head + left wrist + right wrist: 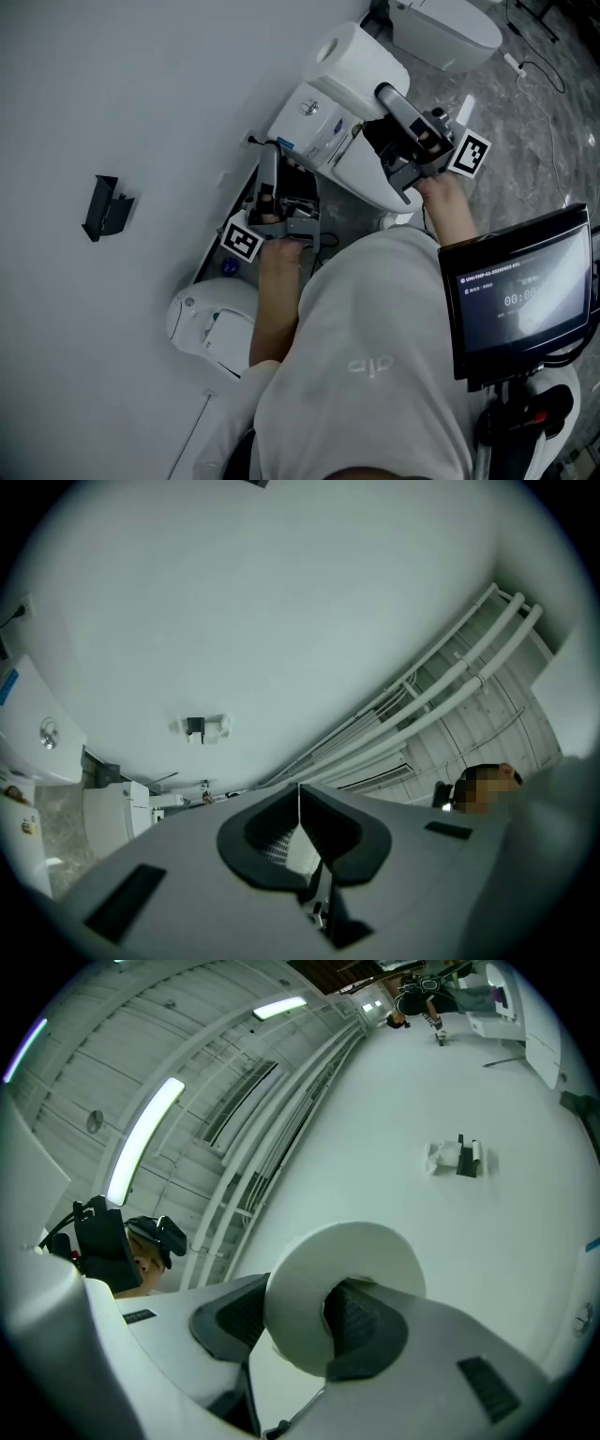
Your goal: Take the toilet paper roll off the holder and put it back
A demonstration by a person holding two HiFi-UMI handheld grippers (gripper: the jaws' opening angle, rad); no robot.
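The white toilet paper roll is off the wall and clamped in my right gripper, up at the top centre of the head view. In the right gripper view the roll sits between the dark pads, one of which reaches into its core, with my right gripper shut on its wall. The black holder hangs bare on the white wall at the left, well away from both grippers; it shows small as the holder and as the holder. My left gripper is shut with nothing in it.
A white toilet stands against the wall below my left arm, and a white tank lies just beyond the grippers. Another white fixture is at the top right. A dark screen on a stand is close on my right.
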